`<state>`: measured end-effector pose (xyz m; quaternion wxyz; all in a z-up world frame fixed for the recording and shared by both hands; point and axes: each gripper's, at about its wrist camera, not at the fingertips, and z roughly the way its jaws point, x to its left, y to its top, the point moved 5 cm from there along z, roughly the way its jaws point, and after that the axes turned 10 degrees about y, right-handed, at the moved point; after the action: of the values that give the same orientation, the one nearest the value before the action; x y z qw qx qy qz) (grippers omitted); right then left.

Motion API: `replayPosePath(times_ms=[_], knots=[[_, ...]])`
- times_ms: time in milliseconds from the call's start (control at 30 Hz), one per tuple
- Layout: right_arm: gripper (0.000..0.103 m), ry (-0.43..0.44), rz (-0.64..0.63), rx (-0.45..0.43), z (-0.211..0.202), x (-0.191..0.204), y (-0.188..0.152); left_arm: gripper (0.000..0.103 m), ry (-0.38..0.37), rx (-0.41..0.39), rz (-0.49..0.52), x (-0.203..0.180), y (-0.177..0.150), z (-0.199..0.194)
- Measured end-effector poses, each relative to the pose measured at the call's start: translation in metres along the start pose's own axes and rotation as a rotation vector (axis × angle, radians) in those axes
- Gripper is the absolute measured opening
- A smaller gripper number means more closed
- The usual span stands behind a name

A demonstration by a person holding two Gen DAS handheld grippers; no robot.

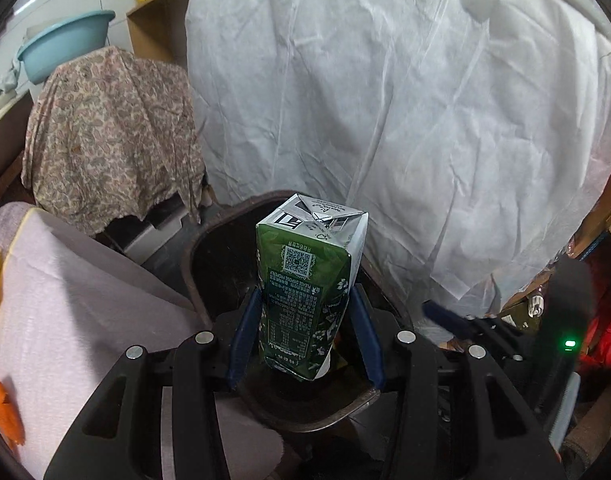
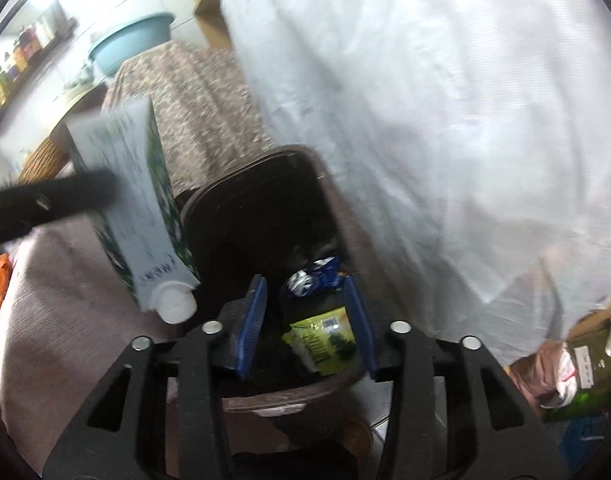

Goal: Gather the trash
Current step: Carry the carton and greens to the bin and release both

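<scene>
My left gripper (image 1: 305, 300) is shut on a green and white drink carton (image 1: 305, 280), held cap down over the open brown trash bin (image 1: 209, 256). The same carton (image 2: 133, 208) shows in the right wrist view at the left, tilted, beside the bin's left rim (image 2: 249, 176). My right gripper (image 2: 305, 292) is open and empty over the bin. Below it inside the bin lie a yellow-green wrapper (image 2: 321, 340) and a blue and silver wrapper (image 2: 313, 278).
A white sheet (image 1: 405, 120) hangs behind the bin. A paisley-covered object (image 1: 113, 136) with a blue basin (image 1: 61, 48) stands at the back left. A pinkish cloth surface (image 1: 65, 312) lies left. Cluttered boxes and bags (image 2: 577, 368) sit at the right.
</scene>
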<state>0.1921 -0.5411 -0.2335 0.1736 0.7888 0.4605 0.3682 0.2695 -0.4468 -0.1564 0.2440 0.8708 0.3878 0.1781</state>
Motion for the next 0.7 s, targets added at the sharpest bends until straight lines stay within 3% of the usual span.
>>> replayPosePath(times_ms=[133, 200, 233, 267, 500, 700], knots=[[0.054, -0.039, -0.009, -0.039, -0.016, -0.011, 0.003, 0.046, 0.015, 0.026, -0.006, -0.002, -0.004, 0.011], [0.055, -0.063, -0.013, -0.057, -0.022, -0.017, 0.005, 0.055, 0.02, 0.034, -0.01, -0.002, -0.005, 0.011], [0.055, -0.07, -0.011, -0.062, -0.024, -0.019, 0.006, 0.065, 0.019, 0.03, -0.018, -0.001, -0.005, 0.01], [0.055, -0.073, -0.009, -0.062, -0.027, -0.021, 0.005, 0.072, 0.017, 0.017, -0.029, 0.001, -0.005, 0.005], [0.056, -0.072, -0.019, -0.059, -0.038, -0.011, 0.004, 0.083, 0.009, -0.066, -0.032, 0.016, -0.012, -0.036], [0.058, -0.014, -0.069, -0.06, -0.051, 0.032, 0.001, 0.092, 0.021, -0.15, -0.018, 0.051, -0.033, -0.084]])
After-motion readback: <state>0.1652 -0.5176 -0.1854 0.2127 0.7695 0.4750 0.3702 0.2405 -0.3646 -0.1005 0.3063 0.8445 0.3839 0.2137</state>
